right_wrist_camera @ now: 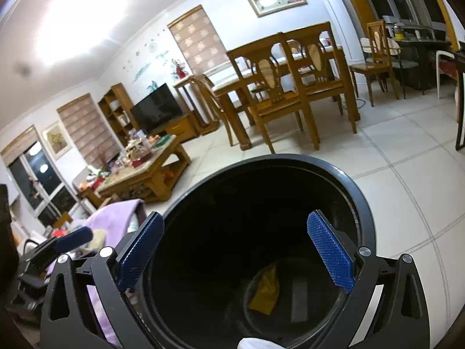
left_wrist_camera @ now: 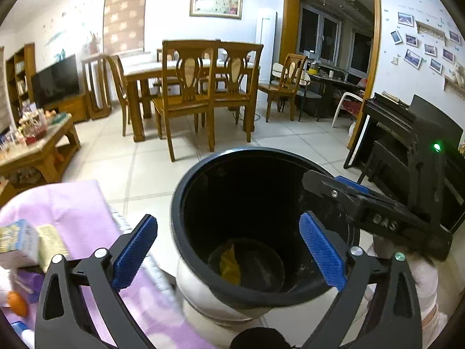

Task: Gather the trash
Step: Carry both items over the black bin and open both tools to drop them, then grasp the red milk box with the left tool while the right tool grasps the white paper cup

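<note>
Right wrist: bin (right_wrist_camera: pixel 360 200), yellow wrapper (right_wrist_camera: pixel 266 289) inside

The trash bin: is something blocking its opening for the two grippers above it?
Nothing visible does. The trash bin stands open with no lid; only a yellow scrap lies at its bottom. The left gripper and right gripper are both open and empty.

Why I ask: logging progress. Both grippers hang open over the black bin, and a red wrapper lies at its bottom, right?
Not quite: the wrapper at the bottom of the black bin is yellow, as the right wrist view shows. The left gripper and right gripper are open above it.
</note>
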Motion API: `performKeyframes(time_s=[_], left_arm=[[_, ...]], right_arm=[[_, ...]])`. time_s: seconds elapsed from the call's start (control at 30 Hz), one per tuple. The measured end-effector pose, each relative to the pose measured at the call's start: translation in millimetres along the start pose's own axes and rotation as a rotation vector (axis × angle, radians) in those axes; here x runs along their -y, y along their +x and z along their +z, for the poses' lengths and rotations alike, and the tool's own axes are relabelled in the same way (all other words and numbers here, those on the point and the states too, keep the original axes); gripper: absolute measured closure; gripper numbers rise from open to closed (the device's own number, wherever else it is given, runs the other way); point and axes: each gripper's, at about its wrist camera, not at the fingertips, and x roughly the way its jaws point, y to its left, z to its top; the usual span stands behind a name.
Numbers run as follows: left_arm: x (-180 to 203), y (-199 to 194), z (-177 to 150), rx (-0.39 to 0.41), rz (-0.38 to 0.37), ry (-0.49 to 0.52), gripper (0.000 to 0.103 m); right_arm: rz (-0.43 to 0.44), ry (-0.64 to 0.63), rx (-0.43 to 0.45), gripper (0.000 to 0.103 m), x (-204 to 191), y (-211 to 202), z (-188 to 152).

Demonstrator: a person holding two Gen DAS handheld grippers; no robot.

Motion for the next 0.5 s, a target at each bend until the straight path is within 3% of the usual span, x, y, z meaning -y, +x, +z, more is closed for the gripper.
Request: performKeyframes(time_s=[0.23, 0.5], left_arm=[[-20, -39, -9, 0.058, 0.036, 0.018, 0.005], [-66, -73, -29, 0.089, 0.065, -0.043, 0.005]], right_arm=[[0.046, -0.057, -0.001, 0.005, -41, -10, -5], [0.102, -0.156, -0.045, 0.005, -108, -6, -17]])
